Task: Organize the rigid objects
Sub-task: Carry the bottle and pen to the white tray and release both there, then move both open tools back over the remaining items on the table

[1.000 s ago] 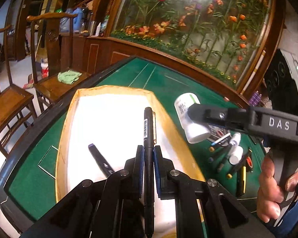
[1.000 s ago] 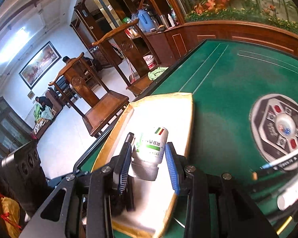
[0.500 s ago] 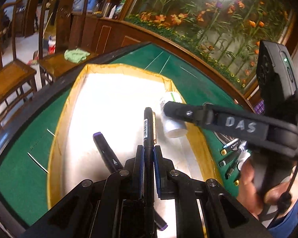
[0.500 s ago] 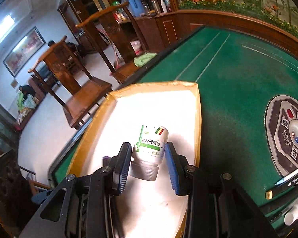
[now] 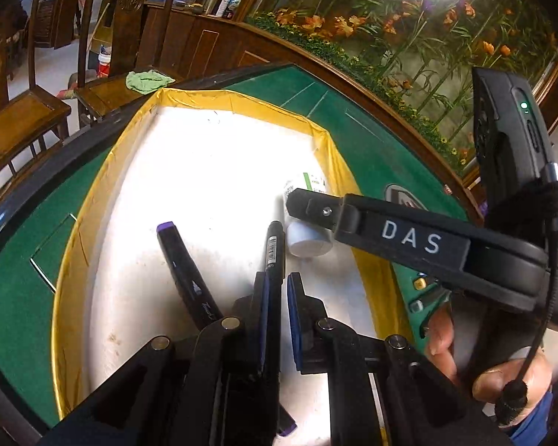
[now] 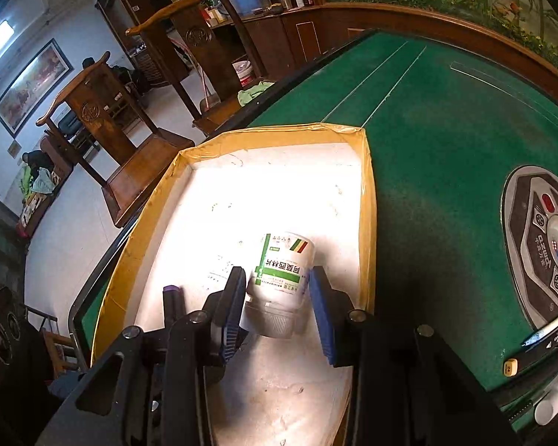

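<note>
Pens first: our black pen (image 5: pixel 275 245) runs straight ahead along the left gripper (image 5: pixel 277 278), whose pads are closed narrowly on it above the white tray (image 5: pixel 338 156). The right gripper (image 6: pixel 277 272) clamps the pill bottle (image 6: pixel 282 271), cap towards us and base pointing forward, over the same tray. A purple-capped marker (image 5: pixel 182 260) lies just left of the left gripper's fingers. The tray sits on a green felt table (image 6: pixel 446 141), with wooden chairs (image 6: pixel 104 111) beyond. Only the right view shows loose pens (image 6: pixel 547 334) to its right.

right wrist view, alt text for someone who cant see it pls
The right gripper holds a white plastic pill bottle with a green label over a shallow yellow-rimmed white tray on a green felt table.
</note>
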The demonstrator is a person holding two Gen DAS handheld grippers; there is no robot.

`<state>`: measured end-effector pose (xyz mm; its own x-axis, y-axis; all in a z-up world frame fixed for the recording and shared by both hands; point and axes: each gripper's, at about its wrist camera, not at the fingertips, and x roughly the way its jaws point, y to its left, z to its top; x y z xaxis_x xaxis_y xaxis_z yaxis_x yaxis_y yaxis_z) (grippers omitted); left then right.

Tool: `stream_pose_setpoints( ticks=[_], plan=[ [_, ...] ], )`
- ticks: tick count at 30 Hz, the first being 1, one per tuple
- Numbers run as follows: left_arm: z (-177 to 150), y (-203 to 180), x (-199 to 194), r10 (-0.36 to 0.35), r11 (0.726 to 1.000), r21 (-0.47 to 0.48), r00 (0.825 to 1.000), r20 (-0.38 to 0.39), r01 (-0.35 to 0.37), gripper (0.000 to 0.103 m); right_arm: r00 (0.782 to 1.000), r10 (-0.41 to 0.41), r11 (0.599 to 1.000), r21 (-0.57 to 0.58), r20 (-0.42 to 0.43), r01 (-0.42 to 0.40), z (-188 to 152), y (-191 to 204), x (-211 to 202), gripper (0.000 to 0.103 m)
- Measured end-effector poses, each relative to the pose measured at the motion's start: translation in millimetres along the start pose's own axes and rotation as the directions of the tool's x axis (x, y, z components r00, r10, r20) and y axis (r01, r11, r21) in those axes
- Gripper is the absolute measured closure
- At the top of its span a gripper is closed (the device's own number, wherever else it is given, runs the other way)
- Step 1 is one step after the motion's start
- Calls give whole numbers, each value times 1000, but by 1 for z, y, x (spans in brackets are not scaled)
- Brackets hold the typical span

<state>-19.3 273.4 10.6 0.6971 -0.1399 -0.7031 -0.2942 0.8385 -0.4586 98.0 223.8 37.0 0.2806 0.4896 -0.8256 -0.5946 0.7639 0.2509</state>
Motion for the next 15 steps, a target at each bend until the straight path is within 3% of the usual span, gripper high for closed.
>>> stream_pose_setpoints(
  ticks=[1,3,8,15],
  plan=[
    [-2,-1,-1,-7,1000,-1,1000,-6,7,89,1000,2,1000,3,-2,-2,1,0,0,69],
    [-3,-3,-1,-16,1000,0,1000,-14,16,69,1000,11,1000,10,-5,-11,-1,-2,-3,68],
    [-17,-18,-9,6,999,44,1000,0,-6,64,999,43,999,28,12,-43,1,-8,-14,63],
    [-33,-45,-36,-37,990,137,999,39,31,64,993,93,994,48,75,-97,-19,-30,-51,63]
  ],
)
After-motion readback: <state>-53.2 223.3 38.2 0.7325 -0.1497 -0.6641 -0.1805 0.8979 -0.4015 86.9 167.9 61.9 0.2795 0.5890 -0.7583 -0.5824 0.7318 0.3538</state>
